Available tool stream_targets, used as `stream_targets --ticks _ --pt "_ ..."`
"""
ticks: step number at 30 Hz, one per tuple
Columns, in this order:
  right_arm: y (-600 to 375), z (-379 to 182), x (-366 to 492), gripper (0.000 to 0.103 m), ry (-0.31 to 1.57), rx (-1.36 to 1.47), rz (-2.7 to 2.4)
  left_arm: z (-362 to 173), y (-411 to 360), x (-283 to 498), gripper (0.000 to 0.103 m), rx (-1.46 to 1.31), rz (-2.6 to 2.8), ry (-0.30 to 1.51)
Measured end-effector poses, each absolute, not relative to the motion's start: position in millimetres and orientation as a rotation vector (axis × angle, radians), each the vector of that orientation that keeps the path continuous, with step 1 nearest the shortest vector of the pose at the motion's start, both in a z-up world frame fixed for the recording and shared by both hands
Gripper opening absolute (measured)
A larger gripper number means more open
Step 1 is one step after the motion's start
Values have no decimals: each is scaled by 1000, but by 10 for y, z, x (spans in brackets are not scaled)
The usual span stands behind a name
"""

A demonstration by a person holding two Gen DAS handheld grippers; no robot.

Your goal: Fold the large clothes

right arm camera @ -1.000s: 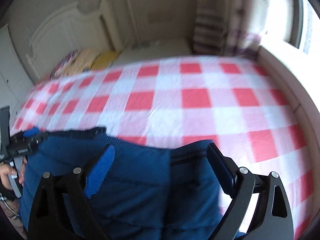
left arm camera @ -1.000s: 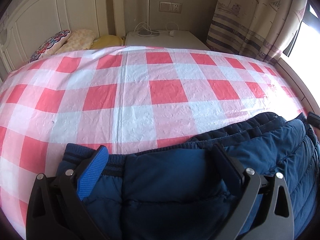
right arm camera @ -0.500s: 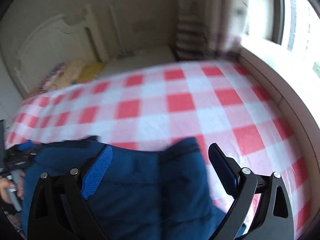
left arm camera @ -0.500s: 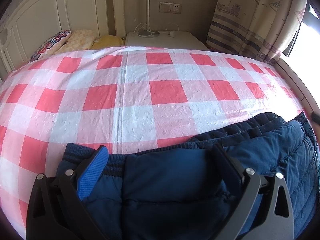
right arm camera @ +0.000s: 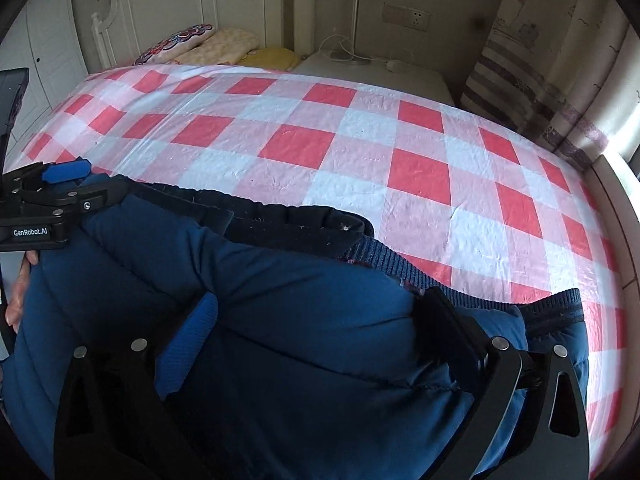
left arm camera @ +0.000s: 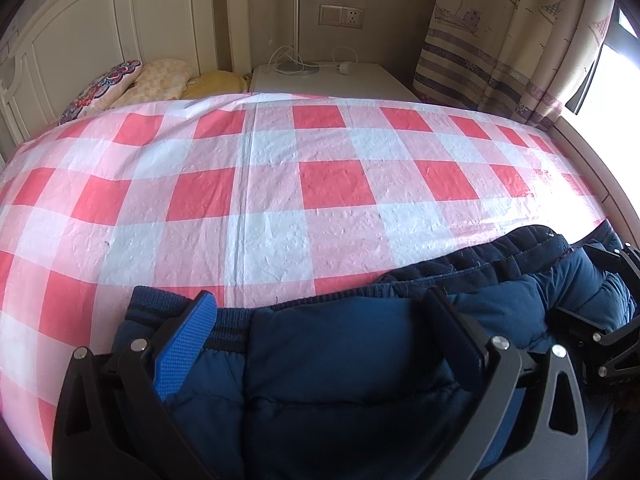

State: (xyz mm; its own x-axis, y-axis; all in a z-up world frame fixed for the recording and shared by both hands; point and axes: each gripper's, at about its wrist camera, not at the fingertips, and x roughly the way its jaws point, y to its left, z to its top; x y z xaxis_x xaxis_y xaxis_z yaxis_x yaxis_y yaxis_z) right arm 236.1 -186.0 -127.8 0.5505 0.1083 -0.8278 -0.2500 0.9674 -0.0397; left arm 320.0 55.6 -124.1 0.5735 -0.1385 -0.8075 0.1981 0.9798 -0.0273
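Padded navy jacket (right arm camera: 280,320) lay bunched at checked bedcover's (left arm camera: 280,200) 6 o'clock edge, ribbed hem toward 12. Left gripper (left arm camera: 320,320) and right gripper (right arm camera: 316,320) both spread wide over it, right's jaws just opening, nothing clamped. Judged: folding barely started; most remained.

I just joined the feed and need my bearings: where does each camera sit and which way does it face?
Left wrist: on the left gripper, tilted down over the jacket toward the headboard; own open fingers and the right gripper show.
Right wrist: on the right gripper, same heading; own open fingers, the left gripper and a hand show.
Shared: jacket, checkered sheet, pillows, nightstand, curtain.
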Motion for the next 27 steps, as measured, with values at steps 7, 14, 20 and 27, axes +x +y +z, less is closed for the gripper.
stream_targets --ticks 7,14,20,27 --pt "-1915 -1291 2354 98 962 -140 217 -906 289 2927 100 220 -139 841" --pt "-1912 -1308 2359 98 966 -149 202 -1138 -196 2788 101 283 -269 922" --pt "-1928 -1304 2362 98 967 -135 215 -1260 -48 2943 101 192 -290 988" --pt "-1926 -1299 2350 98 963 -134 215 -1146 814 2993 101 64 -150 986"
